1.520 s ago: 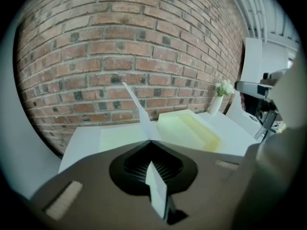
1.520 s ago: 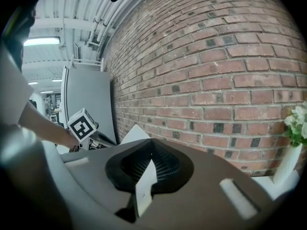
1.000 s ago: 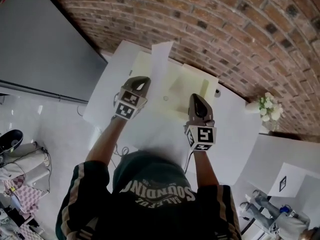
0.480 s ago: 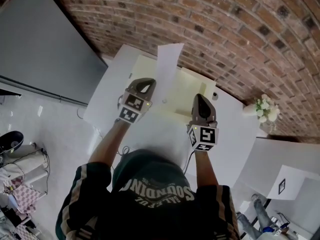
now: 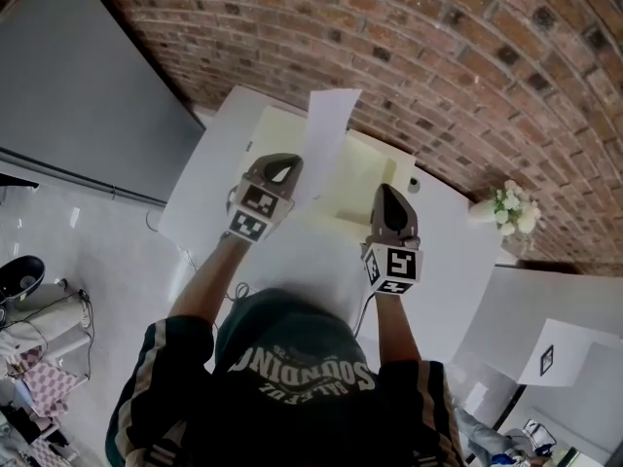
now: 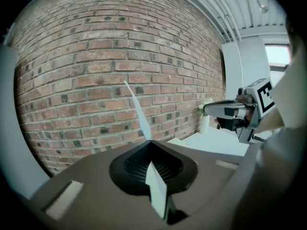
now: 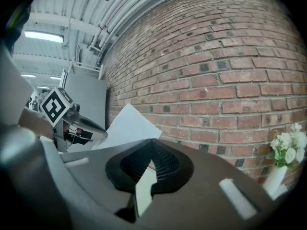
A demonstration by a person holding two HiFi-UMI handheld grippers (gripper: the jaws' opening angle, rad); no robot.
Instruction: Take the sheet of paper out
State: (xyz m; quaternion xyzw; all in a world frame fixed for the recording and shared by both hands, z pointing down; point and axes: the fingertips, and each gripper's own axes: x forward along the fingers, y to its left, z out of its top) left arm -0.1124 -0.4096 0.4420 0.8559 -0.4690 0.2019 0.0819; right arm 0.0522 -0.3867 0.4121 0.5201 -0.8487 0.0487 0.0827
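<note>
A white sheet of paper (image 5: 327,134) stands up from my left gripper (image 5: 284,165), which is shut on its lower edge. In the left gripper view the sheet (image 6: 137,113) shows edge-on, pinched between the jaws of the left gripper (image 6: 149,142). A pale yellow folder (image 5: 365,159) lies open on the white table (image 5: 219,139). My right gripper (image 5: 389,193) is shut on the folder's near edge, and a pale strip (image 7: 143,189) shows between its jaws (image 7: 152,140). The white sheet (image 7: 125,126) and the left gripper (image 7: 76,123) also appear in the right gripper view.
A brick wall (image 5: 467,56) runs behind the table. A small vase of white flowers (image 5: 514,212) stands at the table's far right corner. A small dark object (image 5: 414,182) sits beside the folder. A grey cabinet (image 5: 78,86) stands to the left.
My left gripper has risen a little and carried the white sheet further up and away from the folder. The right gripper has shifted slightly and keeps its hold on the folder.
</note>
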